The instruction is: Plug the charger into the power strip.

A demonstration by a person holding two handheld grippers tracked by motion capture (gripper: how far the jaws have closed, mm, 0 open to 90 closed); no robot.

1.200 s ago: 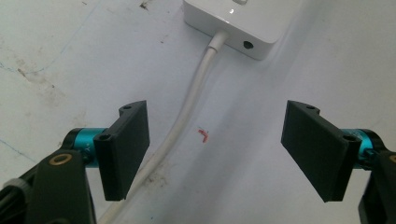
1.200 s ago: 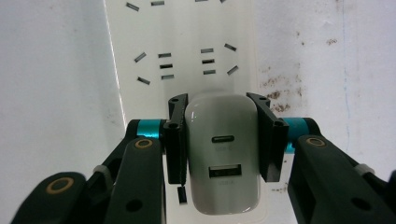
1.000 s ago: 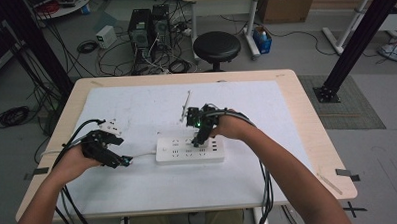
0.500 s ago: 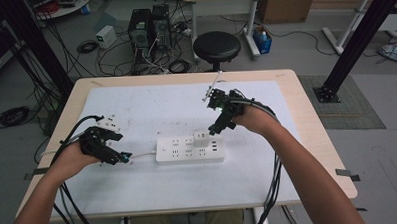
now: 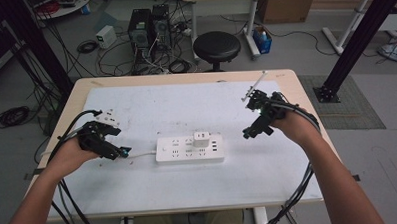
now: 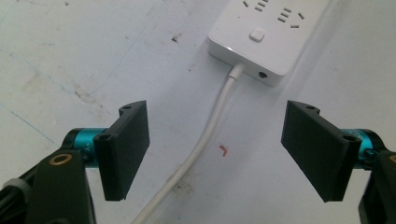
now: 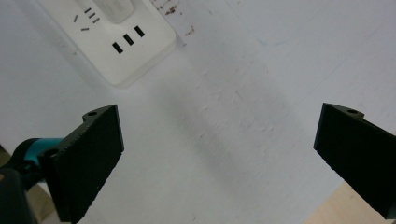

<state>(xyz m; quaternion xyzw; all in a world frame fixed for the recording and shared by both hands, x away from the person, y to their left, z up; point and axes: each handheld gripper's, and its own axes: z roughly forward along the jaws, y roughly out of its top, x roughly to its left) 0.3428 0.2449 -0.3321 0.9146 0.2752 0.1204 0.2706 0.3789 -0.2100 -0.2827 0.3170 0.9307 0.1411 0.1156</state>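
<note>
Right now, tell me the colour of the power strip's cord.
White, like the power strip itself; the cord shows best in the left gripper view.

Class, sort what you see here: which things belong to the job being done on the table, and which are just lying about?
Part of the job:
power strip
white plug block seated in it
strip's white cord
left gripper, open astride the cord
right gripper, open, holding nothing

Just lying about:
black stool
computer towers
floor cables

high view: above, facing forward-down | gripper views: close, facing down | shared: power strip
</note>
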